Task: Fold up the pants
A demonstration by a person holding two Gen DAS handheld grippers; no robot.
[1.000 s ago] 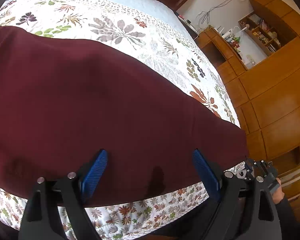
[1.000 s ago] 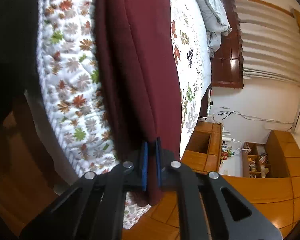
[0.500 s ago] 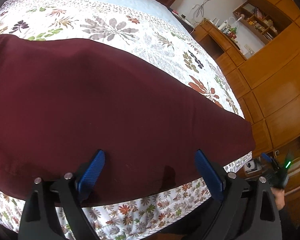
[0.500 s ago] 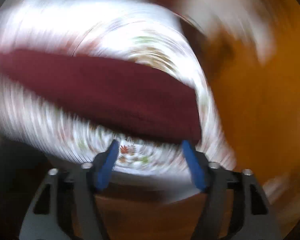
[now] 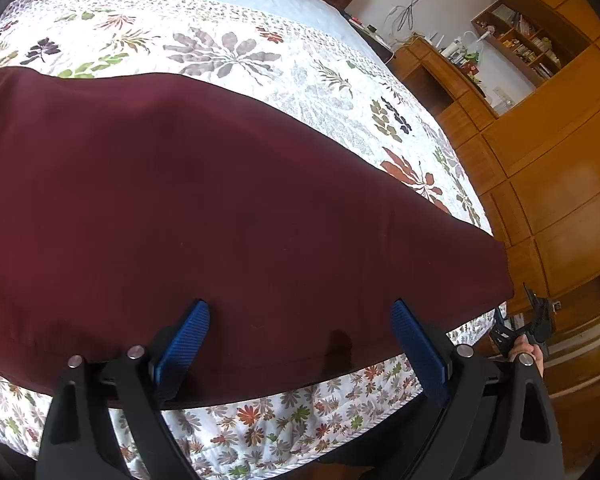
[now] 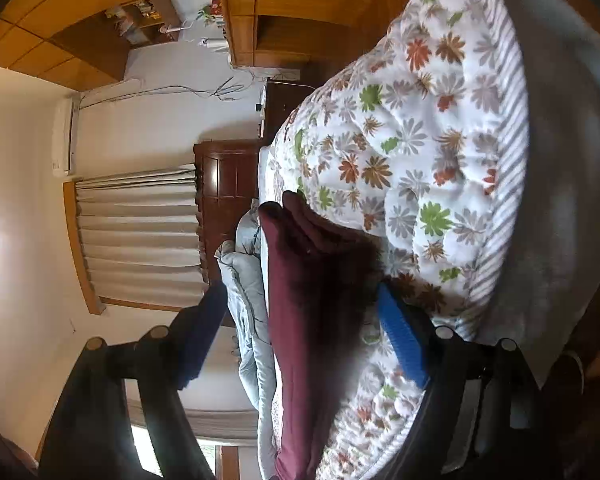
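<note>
Dark red pants [image 5: 220, 200] lie spread flat across the flowered quilt [image 5: 260, 52] of a bed, their lower edge along the bed's near side. My left gripper [image 5: 300, 308] hovers over that edge, open, its blue pads apart and clear of the cloth. At the pants' right end a hand holds my right gripper [image 5: 520, 328], just off the bed's corner. In the right wrist view the picture is rolled on its side. There the pants [image 6: 308, 280] run away between the wide-open fingers of my right gripper [image 6: 300, 290], and neither pad presses on them.
Wooden wardrobes and shelves [image 5: 560, 160] line the wall to the right of the bed. A grey duvet [image 6: 244, 280] is bunched at the dark headboard [image 6: 228, 184], beside pleated curtains [image 6: 140, 232]. The quilt's side [image 6: 420, 140] hangs over the mattress edge.
My right gripper has let go of the pants' end, opened wide and swung round to a sideways view. My left gripper stays open in the same place.
</note>
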